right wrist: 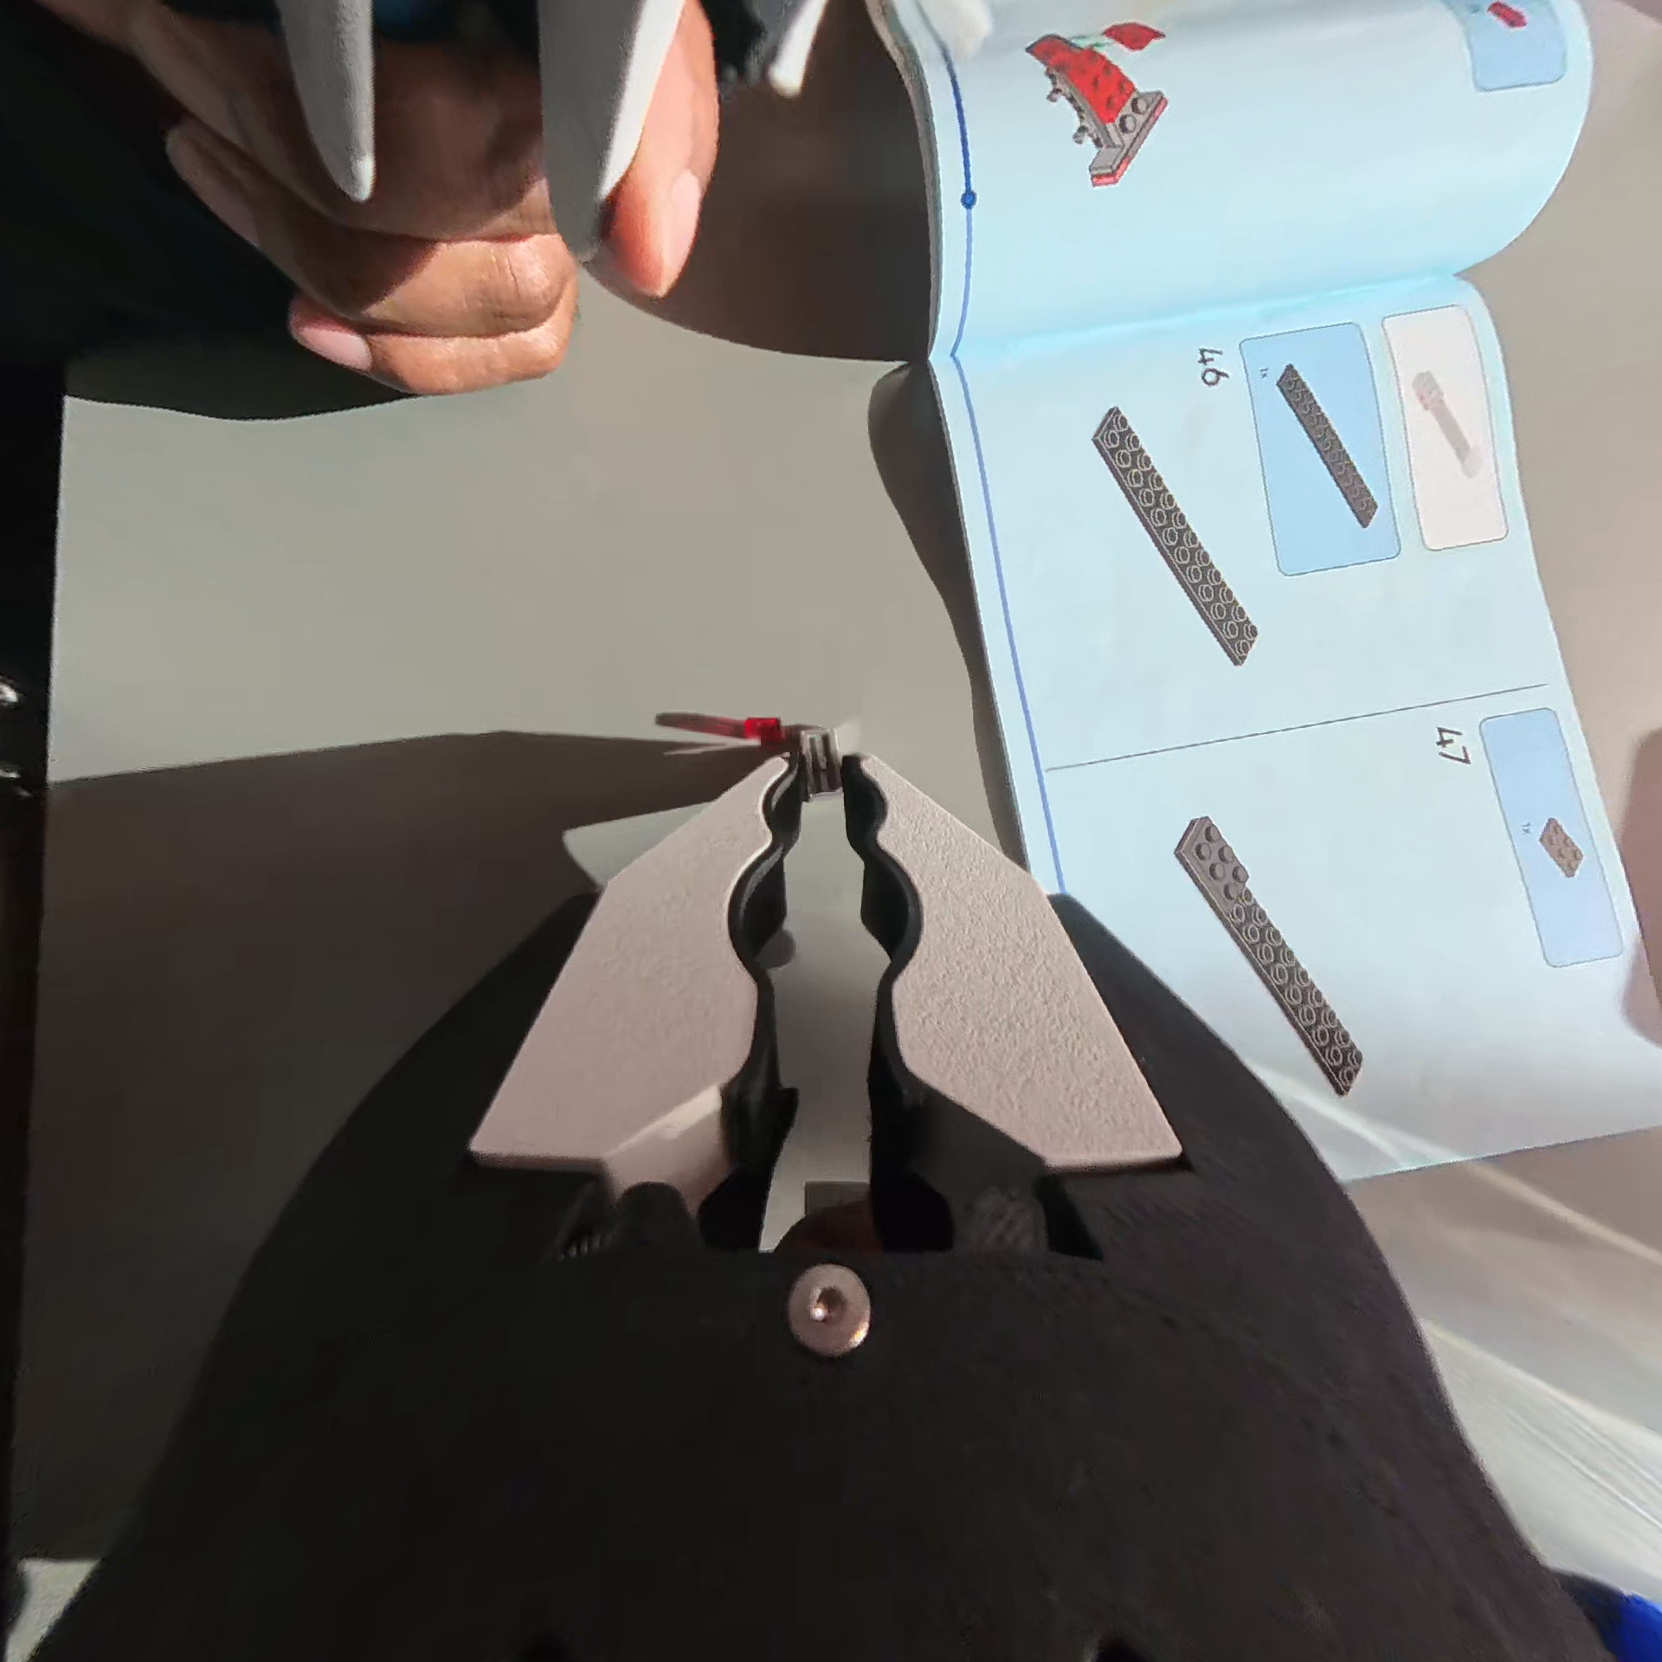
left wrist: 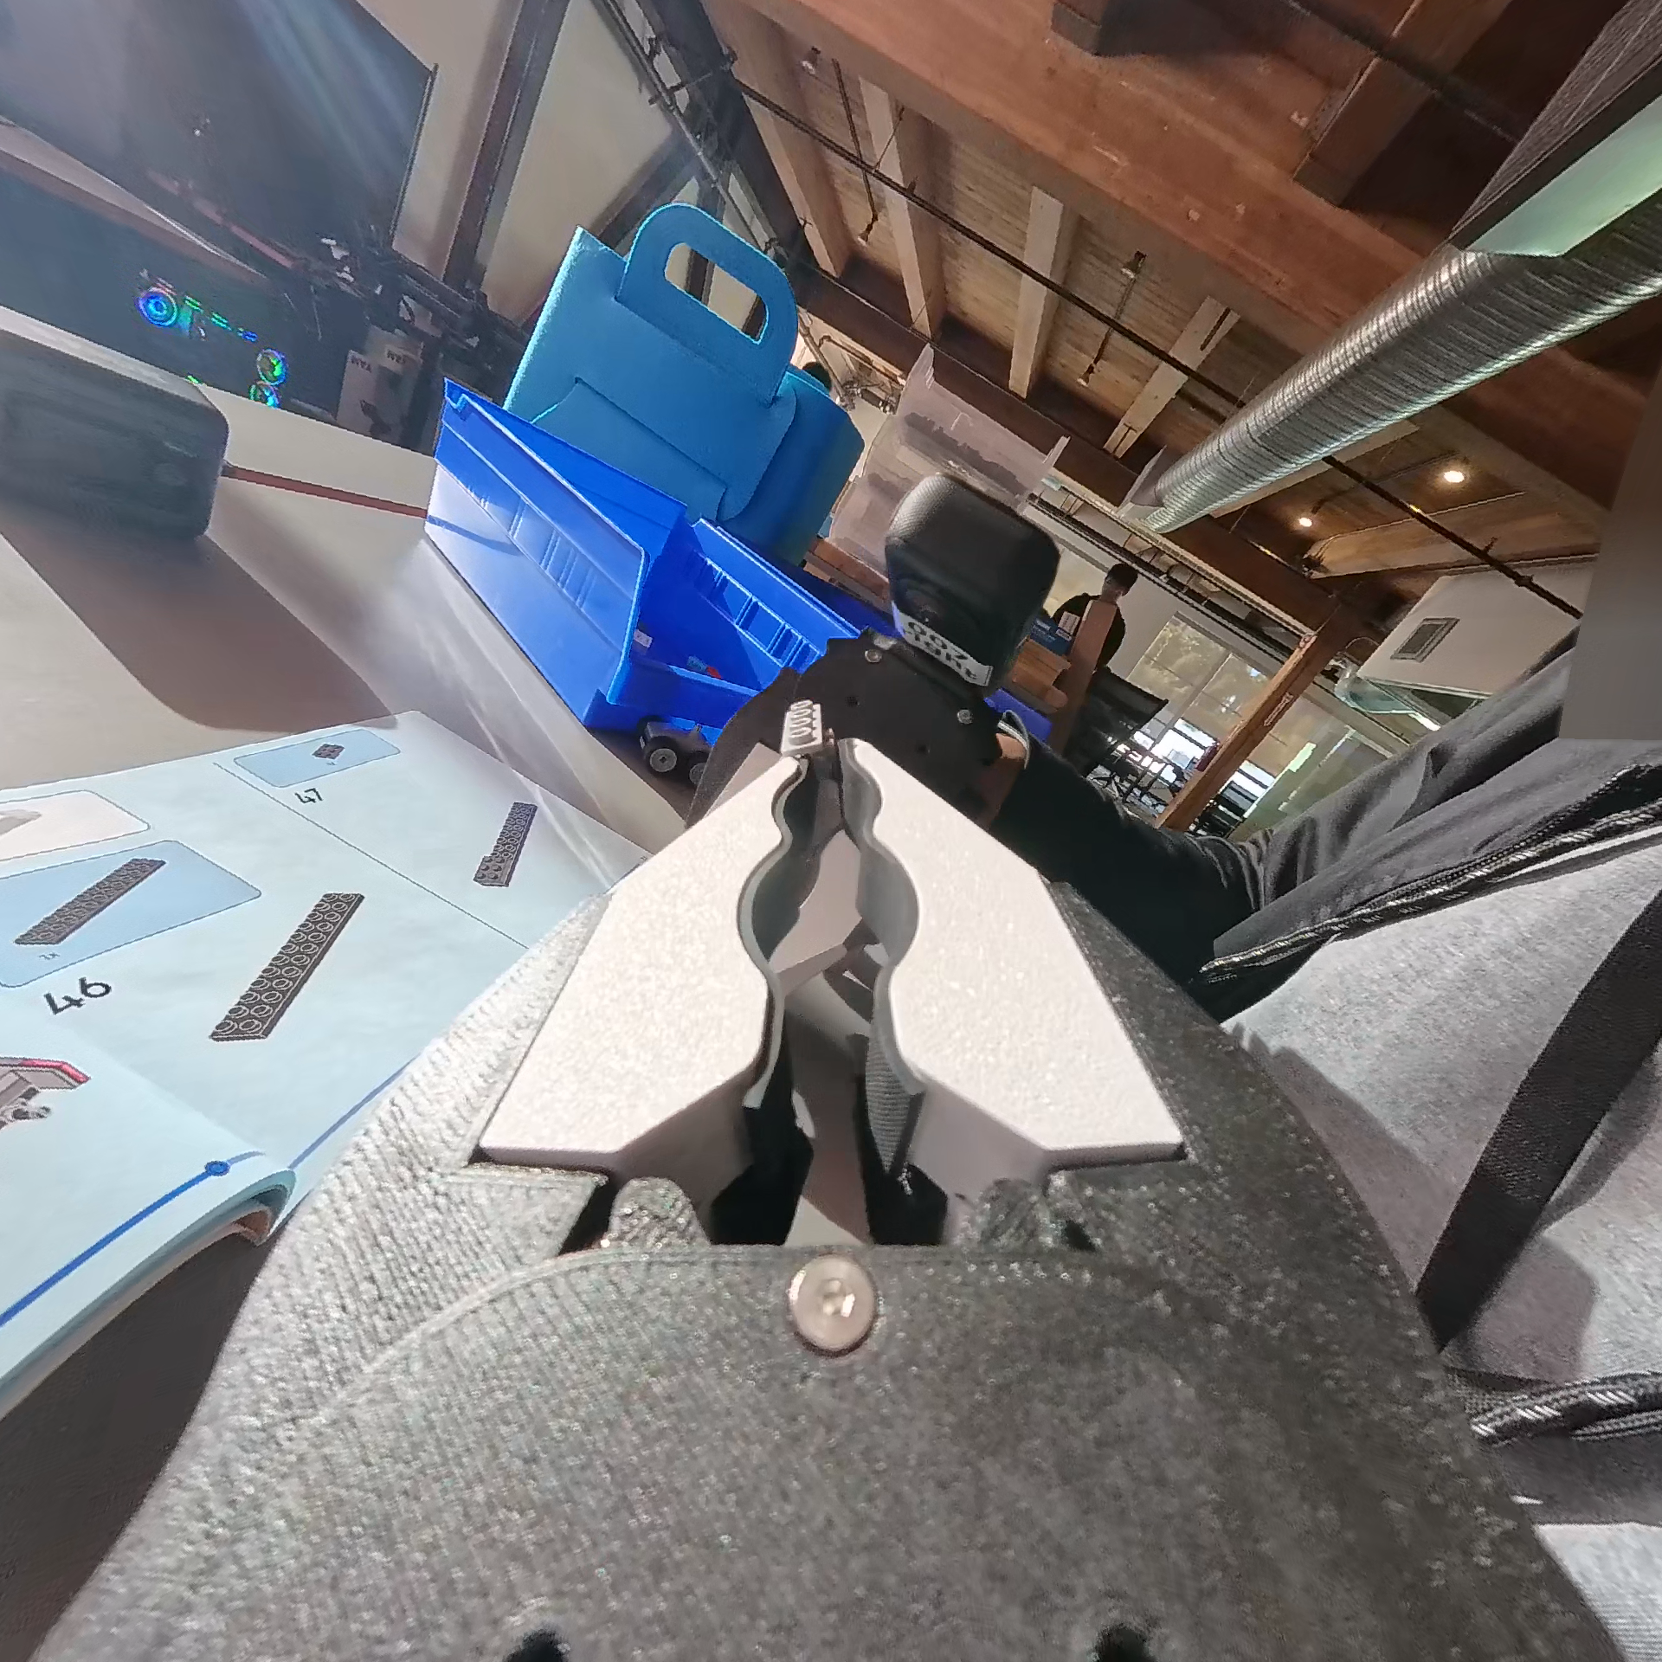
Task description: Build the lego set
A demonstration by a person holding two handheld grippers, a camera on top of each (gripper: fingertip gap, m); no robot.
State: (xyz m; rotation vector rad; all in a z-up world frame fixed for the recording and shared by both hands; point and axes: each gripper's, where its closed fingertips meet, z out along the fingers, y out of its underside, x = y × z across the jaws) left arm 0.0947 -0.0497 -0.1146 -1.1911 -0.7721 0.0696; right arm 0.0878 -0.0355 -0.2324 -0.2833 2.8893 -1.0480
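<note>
Your right gripper (right wrist: 817,764) pinches a small grey-and-red lego piece (right wrist: 814,748) at its fingertips above the table (right wrist: 450,585), your left gripper (left wrist: 820,764) pinches a grey studded plate (left wrist: 803,727), and the instruction booklet (right wrist: 1259,629) lies right of the right gripper.

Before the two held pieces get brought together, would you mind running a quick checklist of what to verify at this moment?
1. Left gripper pinching its grey studded piece at the fingertips: ok.
2. Right gripper shut on the small grey-and-red assembly: ok.
3. Grip security on the right: only the very tips hold it, so marginal; cannot tell.
4. Instruction booklet open flat beside the work area, building steps visible: ok.
5. The two pieces aligned for mating: cannot tell; neither view shows both together.
6. Blue parts bin within view on the table: ok.
</note>
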